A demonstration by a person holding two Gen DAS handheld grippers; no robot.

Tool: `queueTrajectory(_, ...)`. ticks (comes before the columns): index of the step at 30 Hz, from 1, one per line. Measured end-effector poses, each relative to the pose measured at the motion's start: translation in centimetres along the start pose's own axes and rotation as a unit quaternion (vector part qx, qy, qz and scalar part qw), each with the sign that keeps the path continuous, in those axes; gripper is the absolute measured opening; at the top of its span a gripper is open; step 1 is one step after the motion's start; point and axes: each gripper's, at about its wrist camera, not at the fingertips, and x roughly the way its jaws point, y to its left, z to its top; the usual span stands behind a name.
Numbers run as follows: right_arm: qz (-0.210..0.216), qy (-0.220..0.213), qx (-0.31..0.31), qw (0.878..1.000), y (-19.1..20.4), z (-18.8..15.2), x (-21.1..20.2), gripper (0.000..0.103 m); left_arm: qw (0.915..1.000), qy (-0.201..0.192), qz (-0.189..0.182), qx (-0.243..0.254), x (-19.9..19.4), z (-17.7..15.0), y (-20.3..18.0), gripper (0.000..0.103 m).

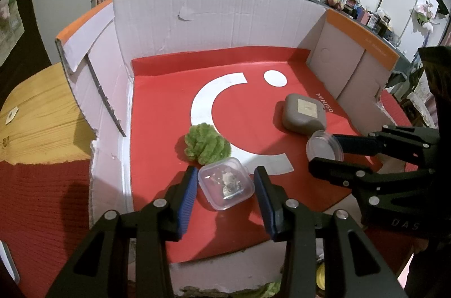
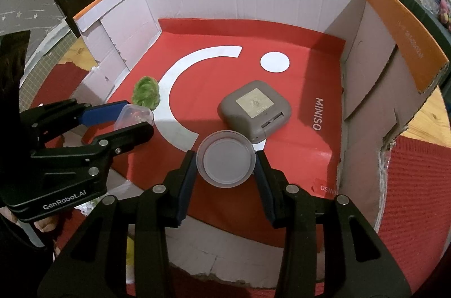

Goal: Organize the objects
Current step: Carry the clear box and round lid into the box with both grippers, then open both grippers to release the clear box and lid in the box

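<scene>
Two tools: left (image 1: 225, 185) straddles square box (image 1: 225, 183), right (image 2: 225, 159) grips round dish (image 2: 225, 158).

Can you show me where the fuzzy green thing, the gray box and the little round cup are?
fuzzy green thing (image 1: 206, 144), left wrist view, middle of its fluffy top.
gray box (image 2: 256, 108), right wrist view, on its lid label.
little round cup (image 2: 226, 161), right wrist view, center of its flat face, between the gripper's fingers.

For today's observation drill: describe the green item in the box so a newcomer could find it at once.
Look inside the open cardboard box lined with a red sheet bearing a white curved mark. On the left part of that sheet, beside the curve, sits the fuzzy green lump. It is the only soft, green thing; the grey case and the clear containers are hard.
</scene>
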Motion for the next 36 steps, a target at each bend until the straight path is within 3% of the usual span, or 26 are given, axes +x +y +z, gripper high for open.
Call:
queueTrajectory(10,0.004,-0.006,0.003,1.000,0.0,-0.2,-0.1,0.041,1.0000,-0.002,-0.001,-0.002,0.0,0.1,0.0,0.044)
queueTrajectory(14,0.001,-0.012,0.001,1.000,0.0,-0.3,-0.4,0.053,1.0000,-0.002,-0.001,0.001,0.1,0.0,-0.2,0.048)
queueTrajectory(22,0.002,-0.020,0.001,1.000,0.2,-0.5,-0.9,0.053,1.0000,-0.004,0.001,0.002,-0.1,-0.2,-0.5,0.051)
queueTrajectory(36,-0.010,-0.053,-0.007,0.999,1.1,-1.5,-3.4,0.066,0.9994,-0.033,0.010,0.003,-2.1,-0.6,-1.0,0.067)
